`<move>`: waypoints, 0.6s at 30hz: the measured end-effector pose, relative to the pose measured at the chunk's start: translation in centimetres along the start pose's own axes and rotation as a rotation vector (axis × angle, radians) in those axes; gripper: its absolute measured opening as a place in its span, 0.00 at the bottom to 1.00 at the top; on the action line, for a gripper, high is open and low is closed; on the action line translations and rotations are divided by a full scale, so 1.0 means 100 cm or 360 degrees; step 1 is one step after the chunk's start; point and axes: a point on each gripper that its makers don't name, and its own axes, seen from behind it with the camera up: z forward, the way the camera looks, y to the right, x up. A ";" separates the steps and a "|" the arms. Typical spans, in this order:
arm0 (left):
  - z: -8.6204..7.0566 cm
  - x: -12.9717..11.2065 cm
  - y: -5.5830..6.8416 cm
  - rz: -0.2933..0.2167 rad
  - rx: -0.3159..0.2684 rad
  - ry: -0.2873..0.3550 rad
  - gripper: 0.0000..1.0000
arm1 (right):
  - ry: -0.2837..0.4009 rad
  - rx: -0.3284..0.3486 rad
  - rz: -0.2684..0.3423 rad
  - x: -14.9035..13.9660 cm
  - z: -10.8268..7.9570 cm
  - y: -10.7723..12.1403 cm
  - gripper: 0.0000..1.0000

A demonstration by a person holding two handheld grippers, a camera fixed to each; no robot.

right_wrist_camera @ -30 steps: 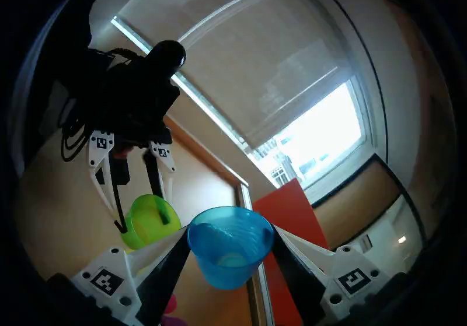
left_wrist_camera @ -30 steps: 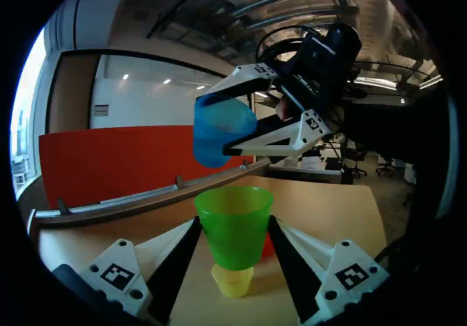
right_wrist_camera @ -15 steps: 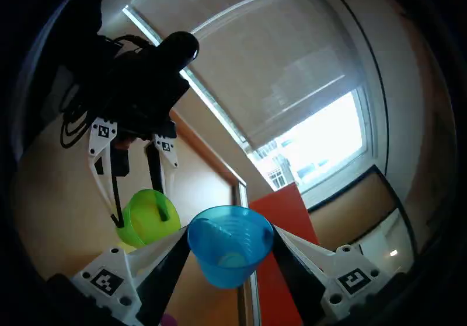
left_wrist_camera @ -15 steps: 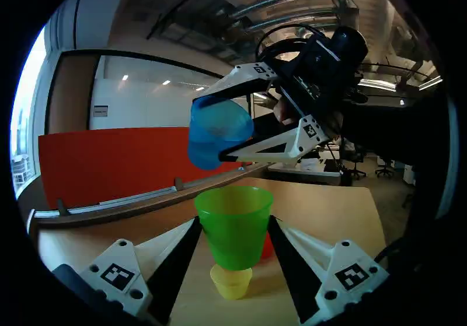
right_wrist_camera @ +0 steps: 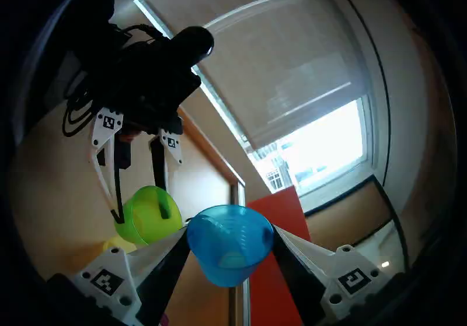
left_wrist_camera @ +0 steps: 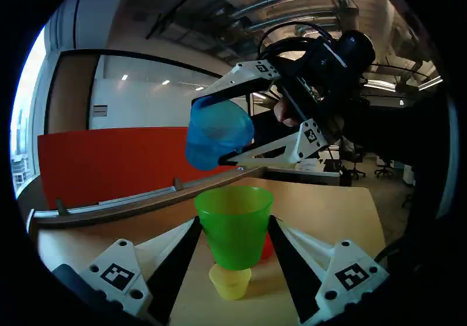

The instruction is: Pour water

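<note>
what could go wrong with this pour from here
1. The tilted blue cup hangs well above the green cup, so a stream may miss its rim and wet the table.
2. The green cup is only pinched at its sides by the left gripper; added weight might make it slip onto the yellow cup.

1. The green cup (left_wrist_camera: 234, 227) is bright green and a little see-through.
2. The blue cup (left_wrist_camera: 215, 132) is see-through blue.
3. The small cup (left_wrist_camera: 230, 281) is yellow.
4. The left gripper (left_wrist_camera: 233, 221) and the right gripper (right_wrist_camera: 230, 232) are white, with black inner sides and black-and-white square marks.
5. The table (left_wrist_camera: 327, 203) is light brown.
6. The far panel (left_wrist_camera: 105, 163) is red.
</note>
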 end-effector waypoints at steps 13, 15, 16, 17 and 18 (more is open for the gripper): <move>-0.001 0.000 0.000 -0.0001 0.0001 0.0002 0.82 | -0.0005 -0.0006 -0.0074 0.003 0.000 -0.001 0.93; 0.000 0.000 0.001 0.0001 -0.0001 0.0002 0.82 | -0.0007 -0.0006 -0.0087 0.003 0.001 -0.001 0.93; 0.000 0.000 0.001 0.0000 -0.0002 0.0002 0.82 | -0.0008 -0.0005 -0.0092 0.004 0.001 -0.002 0.93; 0.000 0.000 0.001 0.0000 -0.0002 0.0003 0.82 | -0.0008 -0.0004 -0.0097 0.004 0.002 -0.002 0.93; 0.000 0.000 0.001 -0.0001 -0.0003 0.0004 0.82 | -0.0009 -0.0003 -0.0098 0.004 0.002 -0.002 0.93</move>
